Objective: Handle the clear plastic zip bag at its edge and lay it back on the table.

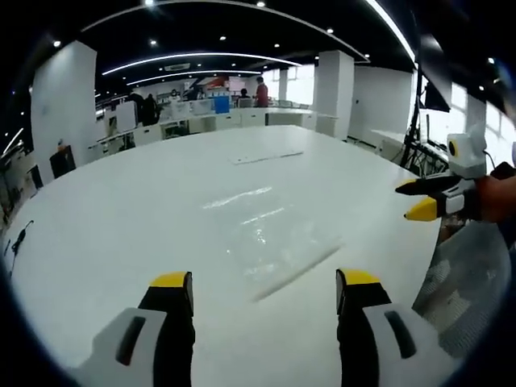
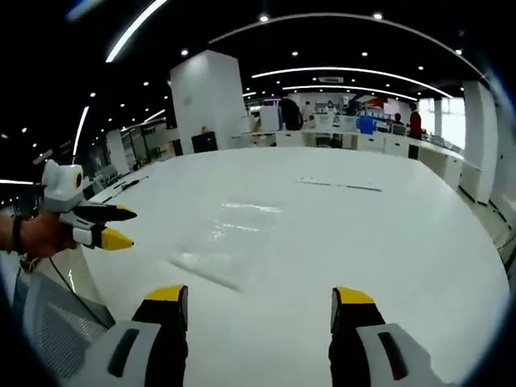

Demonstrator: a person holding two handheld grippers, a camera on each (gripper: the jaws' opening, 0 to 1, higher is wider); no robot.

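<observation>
In the left gripper view, the clear zip bag (image 1: 274, 242) lies flat on the white table (image 1: 121, 218), just above the centre bottom of the frame, with its darker sealed edge running diagonally toward the lower middle. The left gripper (image 1: 264, 294) sits at the bottom of the frame with its yellow-tipped jaws spread wide and nothing between them; the bag is just beyond the tips. At the right edge of this view the right gripper (image 1: 421, 198) reaches in, held by a hand (image 1: 496, 197), its jaws apart and empty above the table's edge.

In the right gripper view, the bag (image 2: 222, 238) lies left of centre on the table (image 2: 387, 234), beyond the spread, empty jaws of the right gripper (image 2: 260, 297). The left gripper (image 2: 117, 226) enters from the left edge, jaws parted, held by a hand (image 2: 36, 234).
</observation>
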